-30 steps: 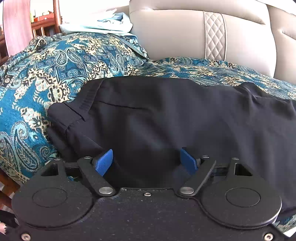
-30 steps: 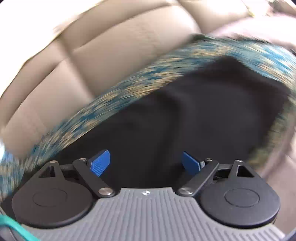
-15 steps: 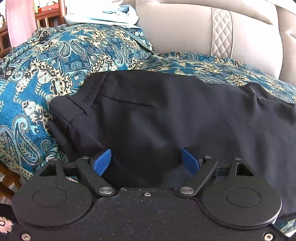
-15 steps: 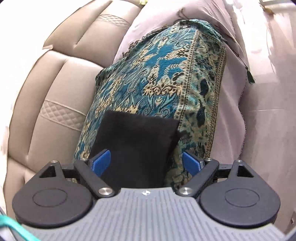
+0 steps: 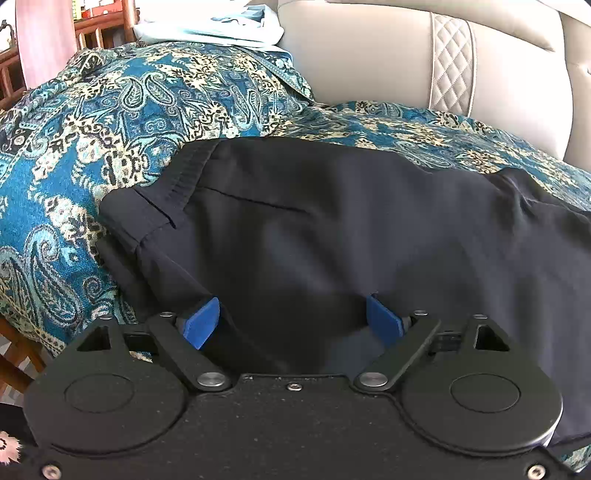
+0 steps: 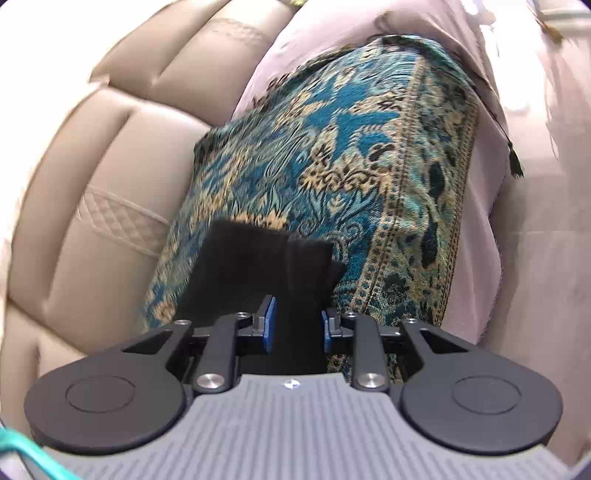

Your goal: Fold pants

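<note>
Black pants (image 5: 332,221) lie spread flat on a teal paisley blanket (image 5: 110,129), waistband at the left. My left gripper (image 5: 291,314) sits at the pants' near edge. Its jaws are opening, wide apart, with fabric lying between them and the blue pads not pressing it. In the right wrist view the end of the pants leg (image 6: 258,258) lies on the blanket (image 6: 351,147). My right gripper (image 6: 297,317) is over it, its jaws closing, and the blue pads pinch the bunched black fabric between them.
A beige leather sofa backrest (image 5: 369,55) rises behind the blanket and shows again as the sofa backrest (image 6: 92,184) at the left. A folded light-blue garment (image 5: 221,26) lies at the back left. Wooden furniture (image 5: 96,26) stands beyond it. A pale pink cloth (image 6: 535,184) hangs over the sofa's end.
The right gripper swept along the pants to the leg's end, rolled, and its jaws closed from wide apart onto the fabric. The left gripper stayed put, its jaws spreading slightly.
</note>
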### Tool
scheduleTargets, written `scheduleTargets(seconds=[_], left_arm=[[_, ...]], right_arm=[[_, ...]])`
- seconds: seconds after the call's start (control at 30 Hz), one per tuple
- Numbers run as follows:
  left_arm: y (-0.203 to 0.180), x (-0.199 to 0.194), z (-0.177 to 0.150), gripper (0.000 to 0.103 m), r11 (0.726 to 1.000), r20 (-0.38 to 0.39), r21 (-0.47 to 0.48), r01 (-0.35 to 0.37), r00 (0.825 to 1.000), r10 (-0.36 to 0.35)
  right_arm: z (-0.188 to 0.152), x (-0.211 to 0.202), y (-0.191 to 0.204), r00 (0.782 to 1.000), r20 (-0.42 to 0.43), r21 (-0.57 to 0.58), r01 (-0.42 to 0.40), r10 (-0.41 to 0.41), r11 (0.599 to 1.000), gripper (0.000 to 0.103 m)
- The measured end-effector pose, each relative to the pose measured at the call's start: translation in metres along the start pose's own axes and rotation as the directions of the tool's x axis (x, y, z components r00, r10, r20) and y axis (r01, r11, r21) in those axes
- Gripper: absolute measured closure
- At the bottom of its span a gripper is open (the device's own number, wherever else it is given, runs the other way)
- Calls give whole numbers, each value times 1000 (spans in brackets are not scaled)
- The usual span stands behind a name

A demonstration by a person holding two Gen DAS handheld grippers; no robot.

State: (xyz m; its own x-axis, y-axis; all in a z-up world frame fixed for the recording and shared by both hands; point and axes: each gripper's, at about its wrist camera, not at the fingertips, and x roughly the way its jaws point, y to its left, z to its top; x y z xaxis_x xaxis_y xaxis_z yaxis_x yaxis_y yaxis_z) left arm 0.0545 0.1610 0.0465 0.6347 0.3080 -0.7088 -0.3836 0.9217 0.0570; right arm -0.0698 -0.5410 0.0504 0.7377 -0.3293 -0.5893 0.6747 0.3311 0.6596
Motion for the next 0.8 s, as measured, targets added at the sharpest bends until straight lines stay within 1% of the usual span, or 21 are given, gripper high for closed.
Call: scheduleTargets(seconds=[0.03,0.07,0.1,0.2,0.23,0.3,0.43,0.53,0.6,0.67,0.77,0.8], left_arm=[[0,0,0,16,1000,0,-1,0,1000,0],[0,1,0,15,1000,1,0,-1,1000,1],[0,1,1,15,1000,2,2,-2,1000,2],[-1,2,2,15,1000,8,12,-3,1000,3],[-1,3,3,15,1000,9,15,-2,1000,2],[0,5,5,14,1000,10,17,1,1000,-1],[3,8,8,14,1000,9,17,10,1000,-10],[3,9,7,13,1000,16,23,15,1000,-15],[4,9,6,13,1000,18,23,19,1000,-19],[5,9,6,13,1000,20,17,23,1000,-23],[6,10,5,12,1000,20,5,28,999,-28],[7,10,5,11,1000,20,1,30,999,-30]], right_arm=[[0,1,4,1000,2,-34,14,-14,999,70],[-1,2,7,1000,3,-61,23,-23,998,65],[-2,4,10,999,5,-86,34,-34,996,53],[-4,7,19,998,23,-154,67,-64,986,53],[-5,8,21,997,29,-174,80,-76,982,55],[-7,11,28,990,47,-205,139,-132,969,93],[-10,12,37,984,63,-214,178,-168,960,98],[-19,12,55,980,85,-247,194,-178,949,98],[-34,12,78,983,96,-307,177,-155,935,98],[-57,13,111,989,93,-400,140,-112,906,98],[-112,18,166,1000,24,-541,30,-20,841,99],[-136,19,184,1000,-14,-595,-13,6,804,98]])
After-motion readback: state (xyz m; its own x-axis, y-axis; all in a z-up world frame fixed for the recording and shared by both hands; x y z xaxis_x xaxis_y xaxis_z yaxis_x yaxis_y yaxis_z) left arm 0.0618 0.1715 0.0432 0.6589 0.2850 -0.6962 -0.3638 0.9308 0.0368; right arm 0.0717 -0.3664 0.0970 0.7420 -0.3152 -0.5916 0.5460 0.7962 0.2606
